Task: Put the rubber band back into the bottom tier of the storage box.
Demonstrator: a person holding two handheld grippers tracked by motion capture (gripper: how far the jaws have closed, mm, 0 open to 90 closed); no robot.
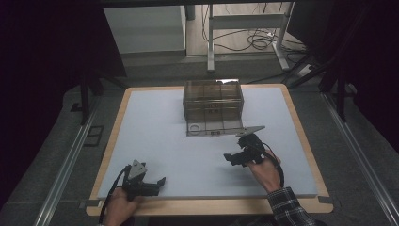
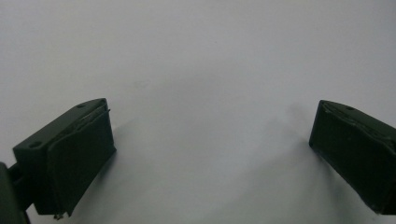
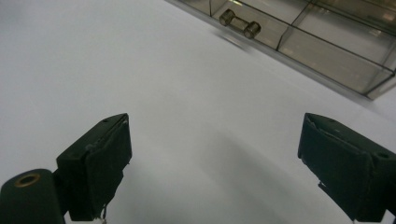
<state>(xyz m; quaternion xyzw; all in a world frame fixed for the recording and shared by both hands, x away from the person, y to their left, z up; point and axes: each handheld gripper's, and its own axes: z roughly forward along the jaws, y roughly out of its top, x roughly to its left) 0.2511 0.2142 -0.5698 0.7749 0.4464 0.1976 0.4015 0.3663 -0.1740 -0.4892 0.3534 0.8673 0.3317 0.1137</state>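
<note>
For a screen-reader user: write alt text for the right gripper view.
The right gripper hangs open over the bare white table top, its two black jaws wide apart with nothing between them. Beyond, at upper right, lies a clear plastic compartment box with a small metal handle.

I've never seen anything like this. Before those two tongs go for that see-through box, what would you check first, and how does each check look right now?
1. Left tongs open and holding nothing: ok, jaws spread wide over the bare white table.
2. Right tongs open and holding nothing: ok, jaws wide apart.
3. Clear box upright at the far middle of the table: ok.
4. Way between right tongs and box free: ok, nothing lies between them.
5. Small handle on the box front in the right tongs' sight: ok, ahead and above the jaws.
6. Whether the box's drawers are shut or hold anything: cannot tell.
</note>
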